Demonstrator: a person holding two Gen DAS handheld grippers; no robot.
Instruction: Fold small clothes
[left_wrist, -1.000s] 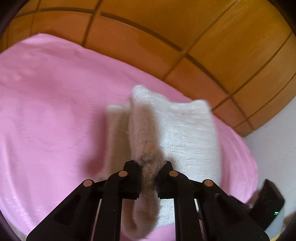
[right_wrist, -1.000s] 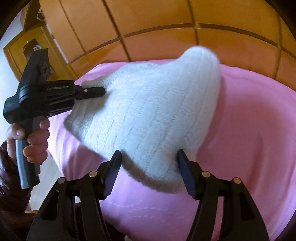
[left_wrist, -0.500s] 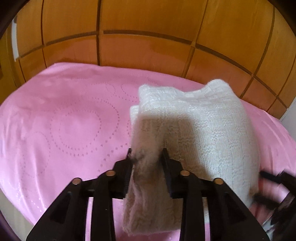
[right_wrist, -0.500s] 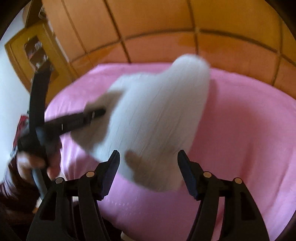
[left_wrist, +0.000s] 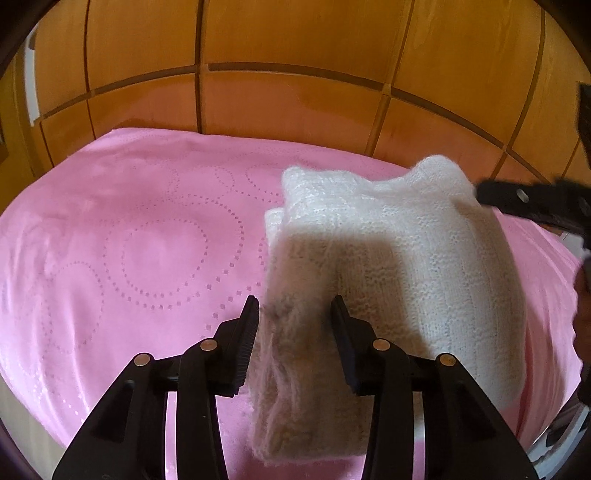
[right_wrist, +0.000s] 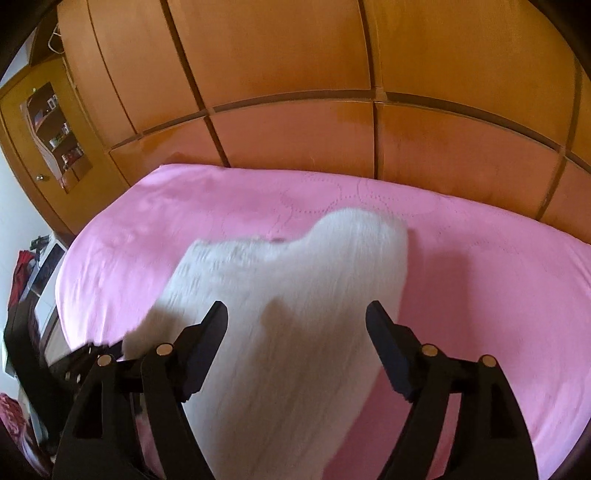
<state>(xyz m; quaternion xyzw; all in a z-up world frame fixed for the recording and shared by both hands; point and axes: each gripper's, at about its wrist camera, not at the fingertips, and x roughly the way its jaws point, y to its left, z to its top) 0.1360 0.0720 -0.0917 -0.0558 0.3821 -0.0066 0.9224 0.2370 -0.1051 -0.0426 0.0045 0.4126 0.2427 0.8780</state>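
The folded white knitted garment lies on the pink bed sheet. The left gripper's jaws, just opening, straddle its fuzzy edge, contact unclear. The right gripper's jaws, also just widening, gape above the motion-blurred knit; at 3 o'clock in the left view it is cut off.

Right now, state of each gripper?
Left gripper: jaws have just been opening; white knitted garment lies between them, no longer pinched.
Right gripper: open, jaws have just been widening, holding nothing.
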